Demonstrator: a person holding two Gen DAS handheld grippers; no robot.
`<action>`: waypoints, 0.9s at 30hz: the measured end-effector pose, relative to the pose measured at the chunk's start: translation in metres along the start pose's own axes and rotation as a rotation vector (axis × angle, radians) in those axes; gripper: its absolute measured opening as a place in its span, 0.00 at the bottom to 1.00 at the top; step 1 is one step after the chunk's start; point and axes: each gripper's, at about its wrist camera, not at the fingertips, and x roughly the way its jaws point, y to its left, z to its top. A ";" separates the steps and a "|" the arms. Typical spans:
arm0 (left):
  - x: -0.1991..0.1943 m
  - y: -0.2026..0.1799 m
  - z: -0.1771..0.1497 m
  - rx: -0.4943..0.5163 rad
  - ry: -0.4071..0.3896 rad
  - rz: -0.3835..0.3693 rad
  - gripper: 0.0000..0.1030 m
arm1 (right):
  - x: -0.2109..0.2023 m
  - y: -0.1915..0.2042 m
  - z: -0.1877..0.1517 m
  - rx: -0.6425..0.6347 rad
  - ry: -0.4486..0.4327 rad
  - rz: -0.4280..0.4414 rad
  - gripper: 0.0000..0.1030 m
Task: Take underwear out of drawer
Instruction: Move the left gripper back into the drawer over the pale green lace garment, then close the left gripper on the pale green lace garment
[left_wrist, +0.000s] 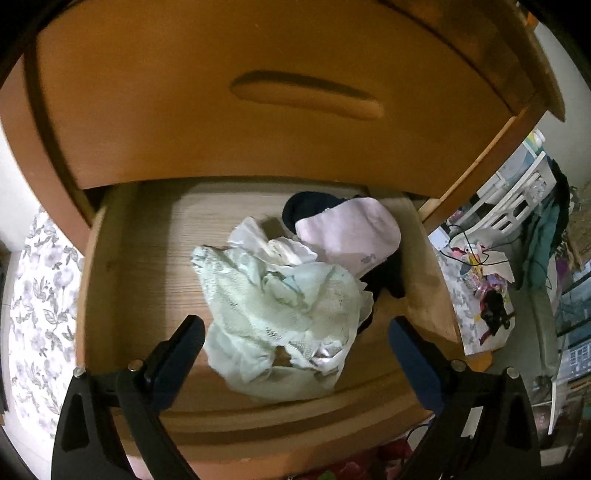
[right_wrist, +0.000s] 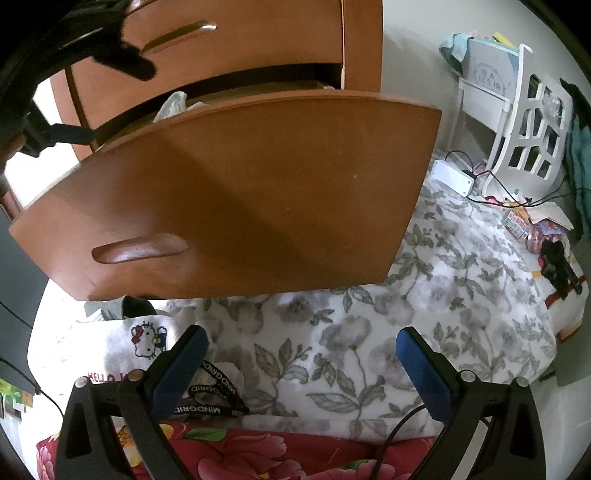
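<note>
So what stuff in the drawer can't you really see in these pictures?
- Left wrist view: the dark garment lies mostly under the pale pink underwear; its shape is hidden.
- Left wrist view: the open wooden drawer has its back covered by the closed drawer front above.
- Right wrist view: the drawer's front panel blocks the inside; only a scrap of white cloth peeks out.

A grey floral bedsheet (right_wrist: 424, 302) spreads below the wooden cabinet (right_wrist: 362, 44); a white lattice chair (right_wrist: 532, 122) stands against the pale wall (right_wrist: 413, 55), cables beside it.
</note>
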 end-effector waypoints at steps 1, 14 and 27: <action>0.003 -0.001 0.002 -0.003 0.006 -0.003 0.95 | 0.000 0.000 0.000 0.001 0.000 0.000 1.00; 0.044 -0.003 0.005 -0.078 0.069 -0.021 0.61 | 0.002 -0.002 0.000 0.004 0.008 0.003 1.00; 0.026 0.025 -0.012 -0.182 -0.027 -0.089 0.11 | 0.002 -0.002 0.000 0.001 0.013 0.001 1.00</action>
